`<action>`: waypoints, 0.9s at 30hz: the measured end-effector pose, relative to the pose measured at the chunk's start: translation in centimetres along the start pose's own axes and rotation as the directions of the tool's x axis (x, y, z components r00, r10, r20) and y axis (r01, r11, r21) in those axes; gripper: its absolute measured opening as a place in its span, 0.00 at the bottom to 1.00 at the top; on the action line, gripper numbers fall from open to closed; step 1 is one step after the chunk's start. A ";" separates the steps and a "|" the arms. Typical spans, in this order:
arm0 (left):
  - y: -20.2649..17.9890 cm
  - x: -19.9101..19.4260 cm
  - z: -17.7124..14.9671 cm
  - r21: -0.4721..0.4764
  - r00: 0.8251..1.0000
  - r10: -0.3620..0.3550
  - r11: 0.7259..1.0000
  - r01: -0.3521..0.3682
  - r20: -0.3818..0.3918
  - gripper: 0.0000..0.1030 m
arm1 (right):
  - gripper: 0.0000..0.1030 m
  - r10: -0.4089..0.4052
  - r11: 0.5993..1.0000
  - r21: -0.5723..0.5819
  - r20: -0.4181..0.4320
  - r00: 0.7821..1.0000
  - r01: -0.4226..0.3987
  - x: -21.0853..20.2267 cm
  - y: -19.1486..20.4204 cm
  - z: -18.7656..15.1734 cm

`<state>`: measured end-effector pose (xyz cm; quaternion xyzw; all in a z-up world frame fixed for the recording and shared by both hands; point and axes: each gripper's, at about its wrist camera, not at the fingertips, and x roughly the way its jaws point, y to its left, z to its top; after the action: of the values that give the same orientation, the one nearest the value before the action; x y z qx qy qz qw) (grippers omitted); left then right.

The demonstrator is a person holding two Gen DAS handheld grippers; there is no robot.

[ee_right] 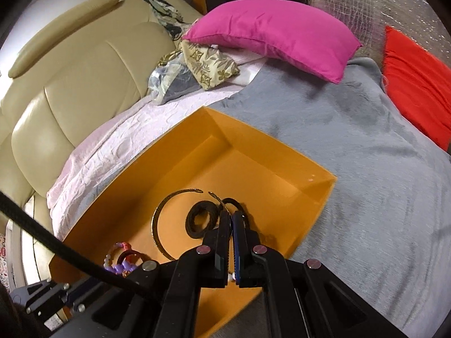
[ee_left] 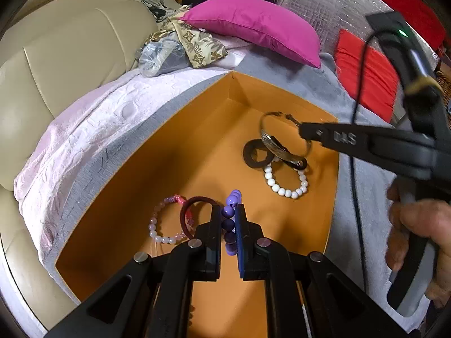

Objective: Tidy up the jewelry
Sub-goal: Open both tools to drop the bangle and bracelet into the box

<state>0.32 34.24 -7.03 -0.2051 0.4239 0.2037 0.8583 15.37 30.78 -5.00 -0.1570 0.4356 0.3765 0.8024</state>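
Left gripper [ee_left: 228, 219] clamps the purple bead bracelet [ee_left: 229, 222] at six o'clock in the orange box [ee_left: 141, 197]; right gripper [ee_right: 231, 219] pinches the metal bangle [ee_left: 267, 138] (open-ended) at two o'clock.

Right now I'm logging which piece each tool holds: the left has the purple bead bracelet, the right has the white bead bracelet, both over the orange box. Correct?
Not quite. The right tool grips the open metal bangle, not the white bead bracelet, which lies in the orange box, as the left wrist view shows. The left tool does hold the purple bead bracelet.
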 end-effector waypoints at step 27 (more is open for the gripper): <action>1.3 0.2 -0.4 -0.070 0.998 0.060 0.996 -0.060 -0.010 0.57 | 0.27 0.005 1.000 0.003 -0.021 1.000 -0.005 1.8 0.3 1.5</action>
<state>-0.51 35.17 -7.70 -0.2233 0.4259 0.2434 0.8423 16.65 32.66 -5.63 -0.1587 0.4451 0.3759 0.7971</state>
